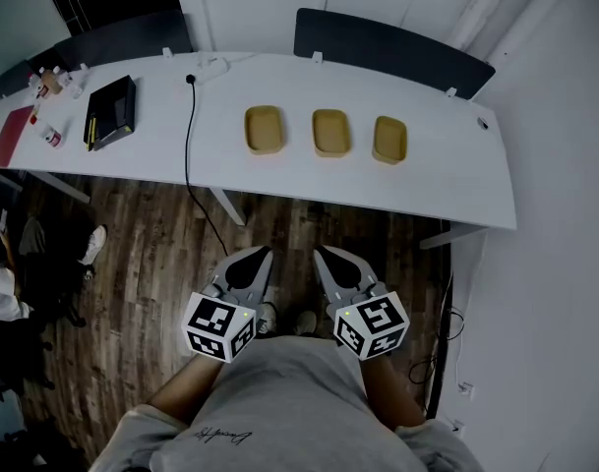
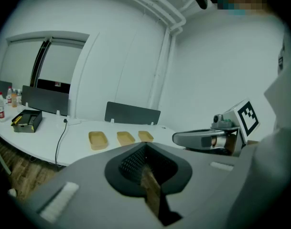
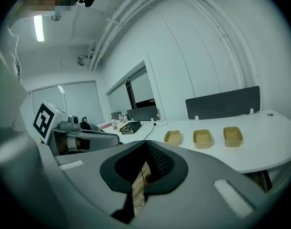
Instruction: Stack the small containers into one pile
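Three small tan containers stand apart in a row on the white table (image 1: 447, 180): the left one (image 1: 264, 129), the middle one (image 1: 330, 132) and the right one (image 1: 389, 139). They show too in the left gripper view as left container (image 2: 98, 140), middle container (image 2: 125, 138), right container (image 2: 145, 136), and in the right gripper view as left container (image 3: 172, 137), middle container (image 3: 202, 138), right container (image 3: 232, 136). My left gripper (image 1: 259, 255) and right gripper (image 1: 324, 255) are held close to the body over the floor, well short of the table, both shut and empty.
A black box (image 1: 111, 112) with yellow items, a red folder (image 1: 11, 135) and small bottles (image 1: 51, 138) sit at the table's left end. A black cable (image 1: 191, 155) runs off the front edge. Dark screens (image 1: 392, 51) line the far edge. A seated person (image 1: 4, 293) is at the left.
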A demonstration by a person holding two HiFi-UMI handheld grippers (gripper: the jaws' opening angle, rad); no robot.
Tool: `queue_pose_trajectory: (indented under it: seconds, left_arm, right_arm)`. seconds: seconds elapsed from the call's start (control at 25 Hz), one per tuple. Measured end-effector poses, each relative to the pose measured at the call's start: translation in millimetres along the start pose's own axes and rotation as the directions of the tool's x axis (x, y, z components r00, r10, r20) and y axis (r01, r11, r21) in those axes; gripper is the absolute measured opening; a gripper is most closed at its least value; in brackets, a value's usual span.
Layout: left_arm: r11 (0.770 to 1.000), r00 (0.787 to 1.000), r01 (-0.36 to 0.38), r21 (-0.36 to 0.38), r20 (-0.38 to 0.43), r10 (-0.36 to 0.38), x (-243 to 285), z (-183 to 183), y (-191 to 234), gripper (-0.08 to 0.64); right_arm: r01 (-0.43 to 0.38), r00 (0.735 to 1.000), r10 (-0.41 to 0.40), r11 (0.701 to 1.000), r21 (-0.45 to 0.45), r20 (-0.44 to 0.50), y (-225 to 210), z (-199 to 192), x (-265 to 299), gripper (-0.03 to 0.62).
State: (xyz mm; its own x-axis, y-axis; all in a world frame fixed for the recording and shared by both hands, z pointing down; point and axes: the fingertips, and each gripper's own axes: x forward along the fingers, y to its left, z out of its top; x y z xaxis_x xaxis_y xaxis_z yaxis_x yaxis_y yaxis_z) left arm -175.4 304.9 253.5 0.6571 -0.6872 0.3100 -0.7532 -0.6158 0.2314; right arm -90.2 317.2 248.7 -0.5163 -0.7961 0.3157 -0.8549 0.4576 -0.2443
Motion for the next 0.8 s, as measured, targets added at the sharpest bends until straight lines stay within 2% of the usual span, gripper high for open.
queue_pose_trajectory:
  seconds: [0.44, 0.8]
  left_arm:
    - [0.999, 0.999, 0.034, 0.026, 0.008, -0.035, -13, 10, 37, 0.002]
    - [0.998, 0.998, 0.061, 0.021, 0.006, -0.061, -21, 6, 48, 0.002]
  right_arm:
    - [0.03, 0.999, -0.03, 1.0, 0.001, 0.019, 28, 8, 28, 0.015]
    - [0.051, 0.998, -0.051, 0.999, -0.008, 0.021, 42, 8, 33, 0.015]
